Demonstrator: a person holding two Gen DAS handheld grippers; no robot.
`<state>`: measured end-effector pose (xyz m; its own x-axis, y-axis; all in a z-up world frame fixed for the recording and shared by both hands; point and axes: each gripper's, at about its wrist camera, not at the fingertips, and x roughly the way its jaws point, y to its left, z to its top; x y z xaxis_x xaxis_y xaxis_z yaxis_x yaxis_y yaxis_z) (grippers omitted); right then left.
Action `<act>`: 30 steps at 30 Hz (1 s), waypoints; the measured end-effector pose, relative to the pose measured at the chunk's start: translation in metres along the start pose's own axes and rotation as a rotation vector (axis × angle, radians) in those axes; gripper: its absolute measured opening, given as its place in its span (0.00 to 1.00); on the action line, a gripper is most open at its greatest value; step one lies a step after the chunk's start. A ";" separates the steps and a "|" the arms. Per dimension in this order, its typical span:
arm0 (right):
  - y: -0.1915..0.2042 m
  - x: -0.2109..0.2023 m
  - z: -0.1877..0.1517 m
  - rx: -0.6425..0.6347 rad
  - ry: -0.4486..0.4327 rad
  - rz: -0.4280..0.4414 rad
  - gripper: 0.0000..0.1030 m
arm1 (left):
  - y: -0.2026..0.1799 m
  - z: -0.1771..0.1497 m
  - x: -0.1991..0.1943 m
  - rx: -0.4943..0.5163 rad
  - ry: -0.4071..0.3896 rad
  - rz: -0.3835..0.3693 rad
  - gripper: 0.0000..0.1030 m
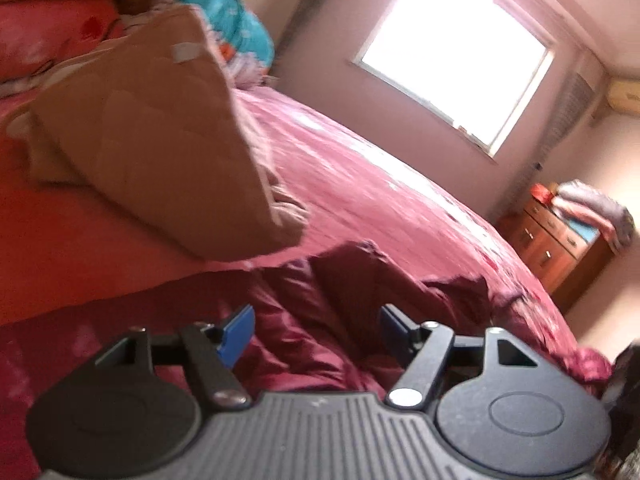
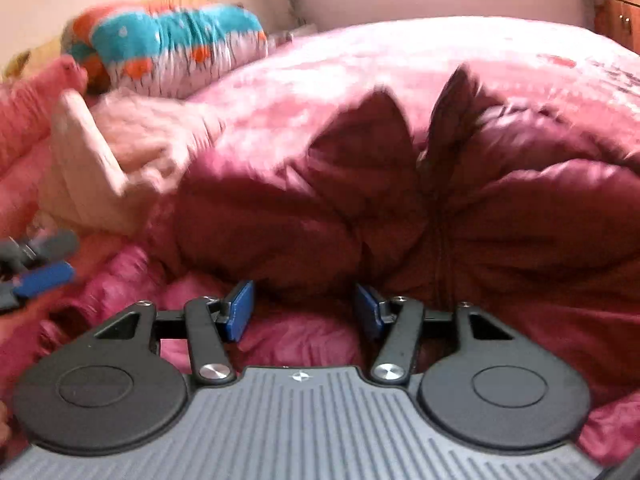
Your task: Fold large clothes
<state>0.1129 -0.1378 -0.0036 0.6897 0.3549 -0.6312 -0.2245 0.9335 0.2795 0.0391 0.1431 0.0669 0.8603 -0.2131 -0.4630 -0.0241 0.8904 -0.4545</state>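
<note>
A dark maroon puffy jacket [image 2: 460,220] lies crumpled on the pink bed, its collar flaps standing up and a zipper running down its middle. It also shows in the left wrist view [image 1: 360,304]. My right gripper [image 2: 304,312] is open and empty, just short of the jacket's near edge. My left gripper [image 1: 318,332] is open and empty, hovering over the jacket's folds. The left gripper's blue fingertips [image 2: 44,278] show at the left edge of the right wrist view.
A tan folded quilt [image 1: 160,140] lies on the bed [image 1: 380,184] left of the jacket. A teal and orange bundle [image 2: 176,48] and red pillows [image 1: 52,32] sit at the head. A wooden dresser [image 1: 560,248] stands by the wall under a bright window [image 1: 452,48].
</note>
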 end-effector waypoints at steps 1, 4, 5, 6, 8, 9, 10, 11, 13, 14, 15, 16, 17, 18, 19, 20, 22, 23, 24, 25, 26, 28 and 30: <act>-0.001 -0.010 0.005 0.003 -0.025 -0.004 0.68 | -0.003 -0.002 0.000 0.023 0.001 -0.006 0.67; -0.009 -0.041 0.030 -0.010 -0.119 -0.043 0.69 | -0.014 -0.002 0.004 0.051 0.004 -0.058 0.69; -0.013 -0.048 0.042 -0.014 -0.141 -0.067 0.69 | -0.018 -0.002 0.006 0.063 0.010 -0.085 0.70; -0.018 -0.052 0.057 -0.021 -0.151 -0.093 0.69 | -0.022 -0.004 0.008 0.077 0.017 -0.104 0.70; -0.030 -0.052 0.084 -0.059 -0.168 -0.152 0.69 | -0.031 -0.009 0.009 0.109 0.029 -0.145 0.71; -0.036 -0.049 0.094 -0.081 -0.170 -0.179 0.69 | -0.036 -0.011 0.011 0.125 0.038 -0.166 0.71; -0.043 -0.042 0.107 -0.098 -0.158 -0.197 0.69 | -0.041 -0.015 0.013 0.144 0.046 -0.181 0.71; -0.051 -0.035 0.117 -0.104 -0.137 -0.198 0.69 | -0.045 -0.018 0.014 0.163 0.055 -0.195 0.72; -0.064 -0.017 0.134 -0.114 -0.092 -0.206 0.69 | -0.053 -0.024 0.018 0.194 0.083 -0.217 0.73; -0.068 -0.007 0.140 -0.128 -0.068 -0.219 0.68 | -0.055 -0.027 0.020 0.204 0.094 -0.224 0.74; -0.072 0.004 0.146 -0.140 -0.044 -0.229 0.68 | -0.056 -0.029 0.023 0.211 0.107 -0.230 0.74; -0.074 0.014 0.150 -0.149 -0.026 -0.234 0.68 | -0.058 -0.031 0.024 0.219 0.119 -0.231 0.74; -0.075 0.023 0.152 -0.159 -0.007 -0.230 0.68 | -0.059 -0.034 0.026 0.229 0.129 -0.231 0.74; -0.073 0.032 0.151 -0.177 0.014 -0.222 0.67 | -0.060 -0.035 0.027 0.233 0.136 -0.230 0.75; -0.069 0.042 0.149 -0.205 0.040 -0.218 0.67 | -0.060 -0.036 0.027 0.232 0.144 -0.231 0.75; -0.067 0.051 0.149 -0.234 0.067 -0.217 0.67 | -0.060 -0.037 0.029 0.229 0.151 -0.232 0.75; -0.066 0.069 0.147 -0.263 0.146 -0.173 0.67 | -0.057 -0.036 0.032 0.221 0.162 -0.232 0.76; -0.063 0.076 0.144 -0.277 0.177 -0.150 0.68 | -0.057 -0.037 0.034 0.218 0.167 -0.232 0.76; -0.061 0.082 0.142 -0.297 0.205 -0.132 0.68 | -0.057 -0.038 0.034 0.218 0.172 -0.232 0.76; -0.059 0.086 0.139 -0.309 0.235 -0.109 0.70 | -0.057 -0.039 0.034 0.218 0.177 -0.234 0.76; -0.059 0.089 0.135 -0.314 0.264 -0.080 0.76 | -0.056 -0.041 0.034 0.218 0.181 -0.236 0.77; -0.062 0.094 0.129 -0.307 0.324 -0.022 0.89 | -0.056 -0.041 0.036 0.220 0.186 -0.238 0.79; -0.066 0.100 0.124 -0.298 0.383 0.038 0.93 | -0.056 -0.041 0.037 0.222 0.193 -0.239 0.80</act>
<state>0.2819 -0.1706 0.0046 0.3866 0.3297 -0.8613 -0.4706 0.8737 0.1232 0.0517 0.0684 0.0439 0.7158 -0.4788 -0.5083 0.2955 0.8672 -0.4008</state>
